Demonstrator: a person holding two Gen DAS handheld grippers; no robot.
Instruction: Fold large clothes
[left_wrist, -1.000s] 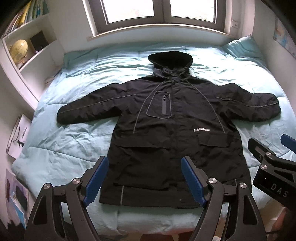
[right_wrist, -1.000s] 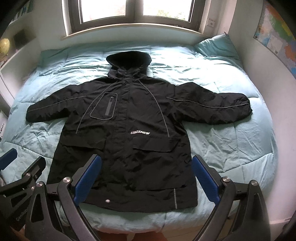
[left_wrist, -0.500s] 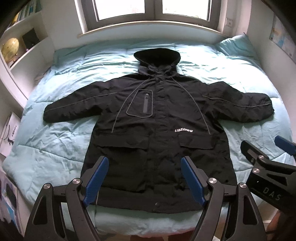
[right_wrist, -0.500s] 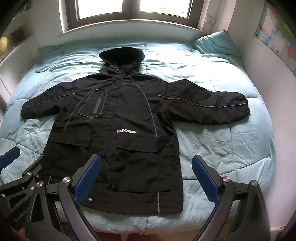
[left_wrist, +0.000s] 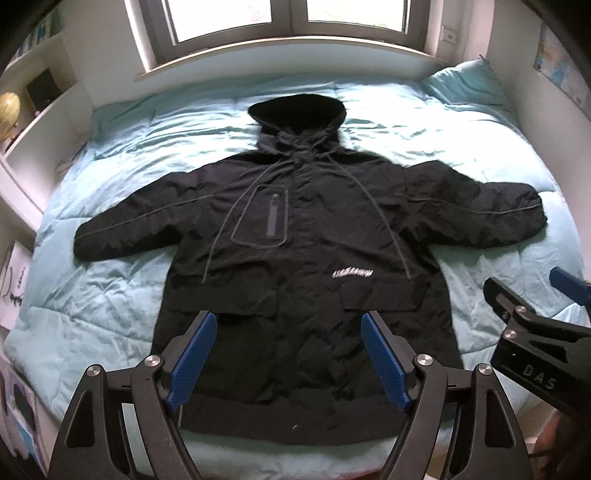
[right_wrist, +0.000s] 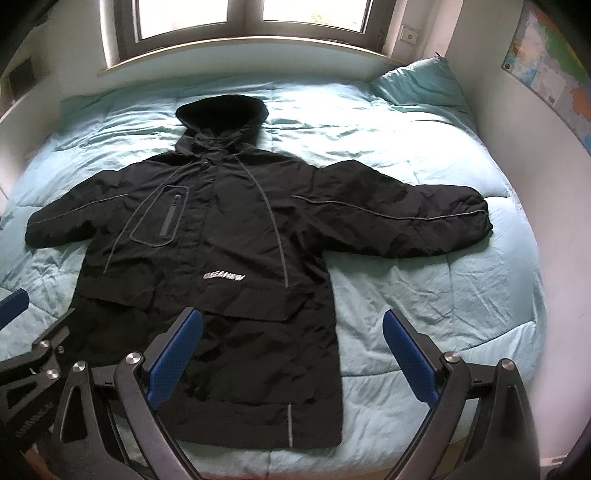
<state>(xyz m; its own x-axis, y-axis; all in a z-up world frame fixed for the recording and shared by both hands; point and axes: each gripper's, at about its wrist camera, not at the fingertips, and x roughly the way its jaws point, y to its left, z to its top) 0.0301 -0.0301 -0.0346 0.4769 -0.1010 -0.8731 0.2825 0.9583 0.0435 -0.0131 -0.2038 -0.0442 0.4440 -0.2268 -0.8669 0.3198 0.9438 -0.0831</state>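
Note:
A black hooded jacket lies flat, front up, on a light blue bed, both sleeves spread out sideways and the hood toward the window. My left gripper hovers open above the jacket's lower hem, nothing between its blue-padded fingers. My right gripper is open too, held over the jacket's right lower edge and the bare quilt beside it. Each gripper shows at the edge of the other's view: the right one, the left one.
The blue quilt covers the bed. A blue pillow lies at the far right corner under the window. White shelves with a globe stand on the left, a wall map hangs on the right.
Both grippers have moved forward and rightward over the bed, so the jacket looks larger and sits further left in both views. Both stay open.

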